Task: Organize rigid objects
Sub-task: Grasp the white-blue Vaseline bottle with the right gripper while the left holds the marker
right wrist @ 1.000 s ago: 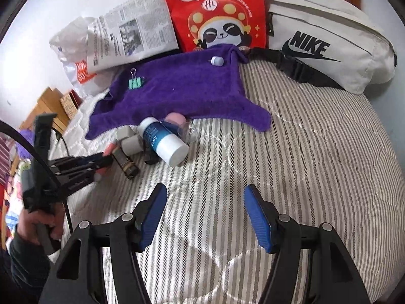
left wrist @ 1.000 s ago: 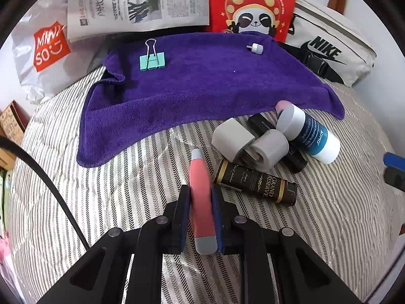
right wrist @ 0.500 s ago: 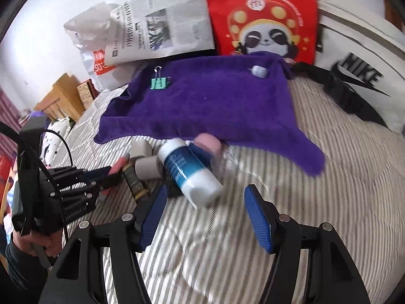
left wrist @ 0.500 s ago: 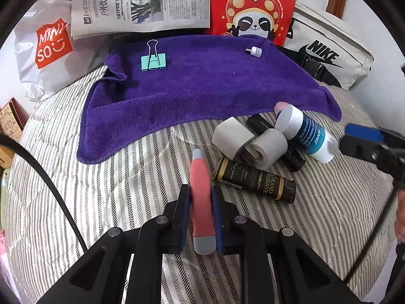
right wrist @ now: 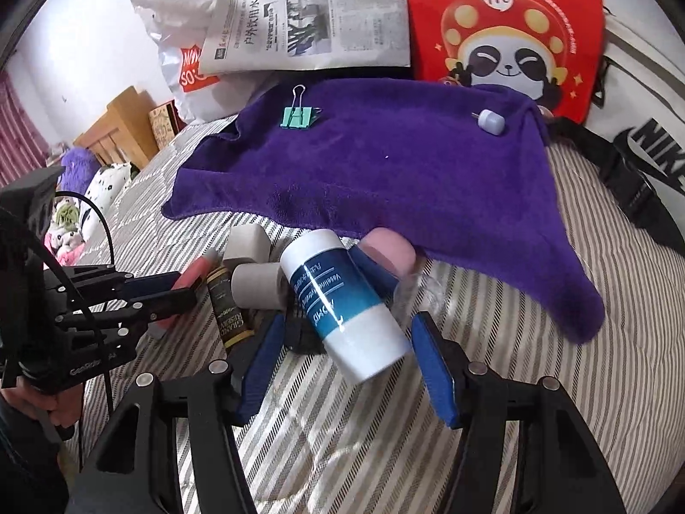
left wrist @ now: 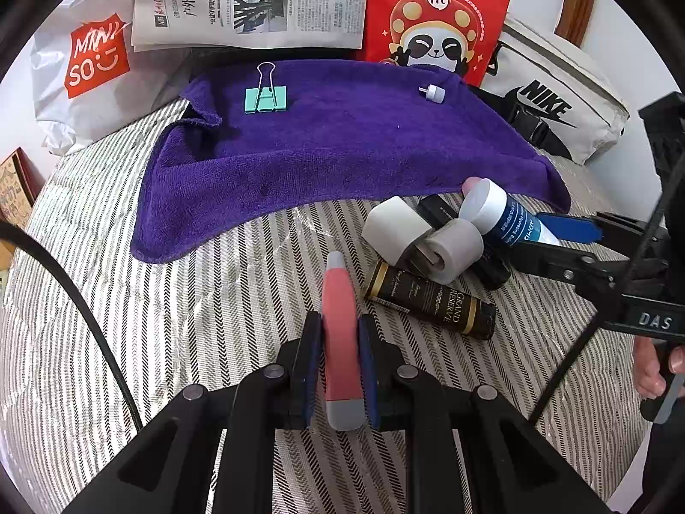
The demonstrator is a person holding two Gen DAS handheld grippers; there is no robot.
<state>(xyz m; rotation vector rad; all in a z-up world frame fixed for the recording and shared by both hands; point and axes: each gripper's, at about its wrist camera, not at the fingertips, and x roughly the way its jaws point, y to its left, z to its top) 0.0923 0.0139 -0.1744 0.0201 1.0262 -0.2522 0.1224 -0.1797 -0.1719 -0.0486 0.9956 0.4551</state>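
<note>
My left gripper point(left wrist: 340, 342) is shut on a pink pen-shaped tool point(left wrist: 338, 300) with grey ends, low over the striped bed. My right gripper point(right wrist: 349, 342) is open, its blue pads either side of a blue-and-white lotion bottle point(right wrist: 342, 300) lying on its side; it also shows in the left wrist view point(left wrist: 505, 214). Beside the bottle lie two grey rolls point(left wrist: 428, 235), a dark "Grand Reserve" tube point(left wrist: 432, 300), a black object and a pink jar point(right wrist: 387, 248). A purple towel point(left wrist: 342, 150) holds a green binder clip point(left wrist: 265, 96) and a small white plug point(left wrist: 433, 93).
A Miniso bag point(left wrist: 81, 68), a newspaper point(left wrist: 248, 4), a red panda bag point(left wrist: 436, 21) and a Nike pouch point(left wrist: 552, 98) line the far side of the bed. Wooden furniture point(right wrist: 124, 128) and plush toys stand off the left edge.
My right gripper has moved forward and left until its open pads flank the lotion bottle. The left gripper has stayed shut on the pink tool, nearly still.
</note>
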